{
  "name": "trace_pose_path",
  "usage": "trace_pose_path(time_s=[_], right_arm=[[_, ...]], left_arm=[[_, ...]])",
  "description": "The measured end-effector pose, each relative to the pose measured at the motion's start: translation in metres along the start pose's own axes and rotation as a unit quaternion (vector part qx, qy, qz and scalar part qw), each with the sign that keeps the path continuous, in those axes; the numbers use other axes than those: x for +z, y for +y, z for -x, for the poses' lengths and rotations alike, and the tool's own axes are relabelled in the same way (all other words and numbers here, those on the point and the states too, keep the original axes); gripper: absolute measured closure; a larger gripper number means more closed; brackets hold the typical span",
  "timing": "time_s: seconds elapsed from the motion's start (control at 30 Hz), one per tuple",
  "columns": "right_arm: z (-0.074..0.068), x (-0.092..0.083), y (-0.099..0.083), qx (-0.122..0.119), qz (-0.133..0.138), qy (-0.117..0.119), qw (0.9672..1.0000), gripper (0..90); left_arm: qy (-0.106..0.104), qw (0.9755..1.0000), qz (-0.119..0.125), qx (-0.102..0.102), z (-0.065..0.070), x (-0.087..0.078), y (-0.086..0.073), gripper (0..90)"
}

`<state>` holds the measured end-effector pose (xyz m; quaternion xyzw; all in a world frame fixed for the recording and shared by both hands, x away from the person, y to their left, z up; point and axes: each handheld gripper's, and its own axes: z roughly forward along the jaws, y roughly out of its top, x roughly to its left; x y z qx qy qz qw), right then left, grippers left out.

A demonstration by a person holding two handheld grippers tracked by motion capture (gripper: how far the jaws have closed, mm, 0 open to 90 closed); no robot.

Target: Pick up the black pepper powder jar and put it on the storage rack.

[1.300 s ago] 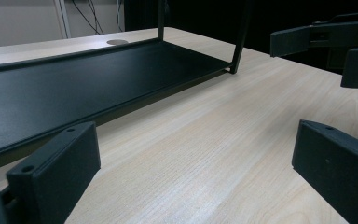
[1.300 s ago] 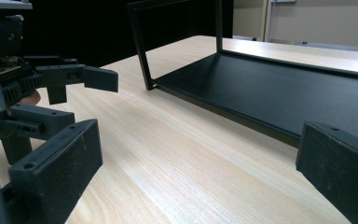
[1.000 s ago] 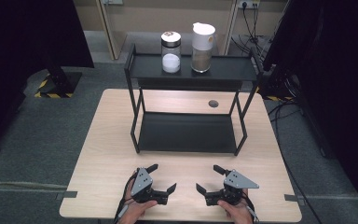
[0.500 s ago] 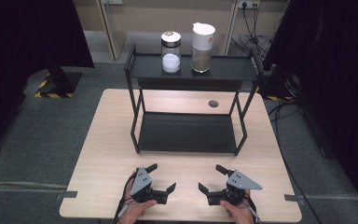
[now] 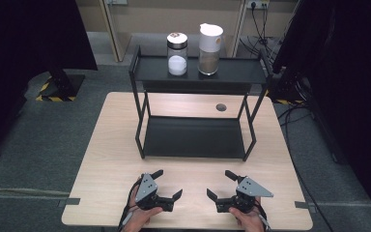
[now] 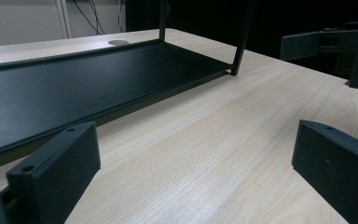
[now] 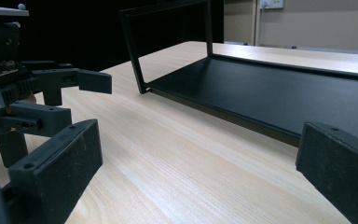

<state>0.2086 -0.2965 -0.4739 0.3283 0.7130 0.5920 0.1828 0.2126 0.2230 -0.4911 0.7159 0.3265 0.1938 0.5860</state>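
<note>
You're holding both grippers low at the near edge of the table (image 5: 111, 145), left gripper (image 5: 166, 184) at about 7 o'clock, right gripper (image 5: 221, 184) at about 5 o'clock. Jaws on both are spread wide, gripping nothing, tips pointing inward at each other.

Nearest to them is the black two-tier rack (image 5: 193, 137), sitting at table centre, 12 o'clock from your hands and well apart from them. It's thin black metal: flat lower tray, slim square-section posts, upper shelf with a low lip.

Two jars are standing on the top shelf: a clear glass jar (image 5: 177, 54) with a dark lid and white contents at 11 o'clock, and a taller container (image 5: 210, 43) with a white lid and brownish contents just beside it at 1 o'clock.

Handling call:
- Rack: likely rigid and light-ish, smooth painted metal, so slippery. Take it by a front post or the tray's front lip.
- Jars: probably glass, fragile, slick and heavy for their size. Grip mid-body, below the lid, jaws square to the wall.
- Any shove on the rack is risking the jars tipping.
</note>
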Motion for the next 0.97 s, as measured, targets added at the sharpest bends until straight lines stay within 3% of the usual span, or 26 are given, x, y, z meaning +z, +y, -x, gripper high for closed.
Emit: trace_pose_path(time_s=[0.97], right_arm=[[0.0038, -0.0038, -0.0012, -0.002, 0.000, -0.003, 1.0000, 0.4]], left_arm=[[0.006, 1.0000, 0.000, 0.000, -0.0020, -0.0001, 0.0003, 0.3]])
